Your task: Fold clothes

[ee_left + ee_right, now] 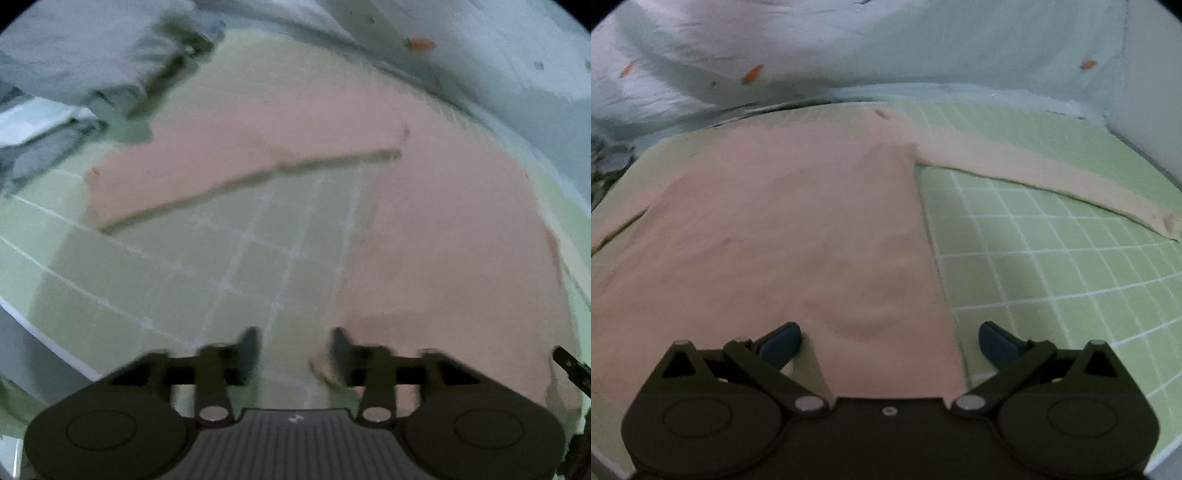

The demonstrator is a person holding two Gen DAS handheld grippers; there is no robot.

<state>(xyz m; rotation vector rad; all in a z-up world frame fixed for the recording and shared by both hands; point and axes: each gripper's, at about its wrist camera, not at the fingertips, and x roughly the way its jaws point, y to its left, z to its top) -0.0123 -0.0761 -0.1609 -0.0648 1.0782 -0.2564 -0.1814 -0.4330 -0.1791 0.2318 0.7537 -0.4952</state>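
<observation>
A pink long-sleeved garment lies flat on a green gridded mat. One sleeve stretches left in the left wrist view. My left gripper is open just above the mat, its right finger next to the garment's lower corner. In the right wrist view the garment's body fills the left and middle, and a sleeve runs off to the right over the mat. My right gripper is wide open, low over the garment's lower right corner, holding nothing.
A heap of grey-blue clothes lies at the mat's far left corner. A pale cloth backdrop with small orange marks rises behind the mat. The mat's white edge runs along the near left.
</observation>
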